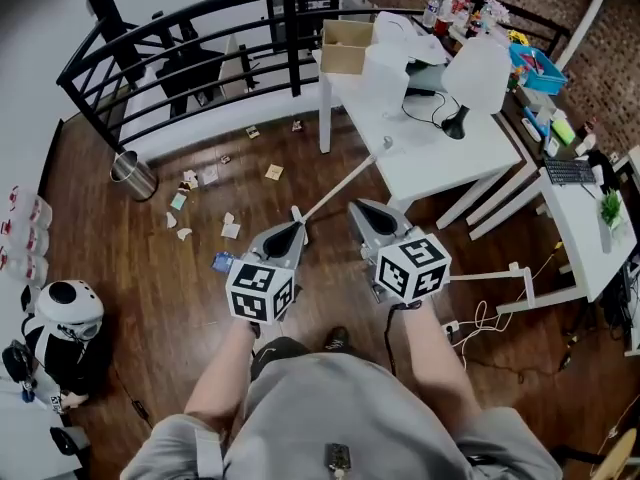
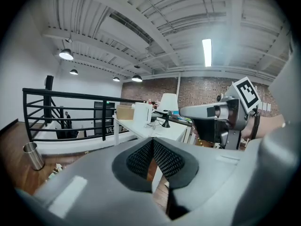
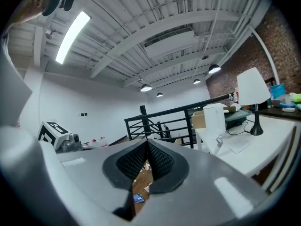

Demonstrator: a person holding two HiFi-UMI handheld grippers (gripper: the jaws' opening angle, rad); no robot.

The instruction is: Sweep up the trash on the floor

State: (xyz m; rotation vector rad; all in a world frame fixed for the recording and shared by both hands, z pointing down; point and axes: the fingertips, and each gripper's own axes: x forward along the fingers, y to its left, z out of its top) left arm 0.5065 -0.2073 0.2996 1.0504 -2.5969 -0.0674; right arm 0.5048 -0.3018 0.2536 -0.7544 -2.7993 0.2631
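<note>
Left gripper and right gripper jaws were fully closed. Paper scraps lay ahead on the floor; a white pole and a table stood nearby.

Loft office: white desks, keyboard, lamp, brick wall, black railing.

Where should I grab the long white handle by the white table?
Grip the long white handle at its bare mid-shaft, coming from the wooden floor side, jaws across it. It is thin and slanted, with its top by the white table edge and its foot on the floor.
</note>
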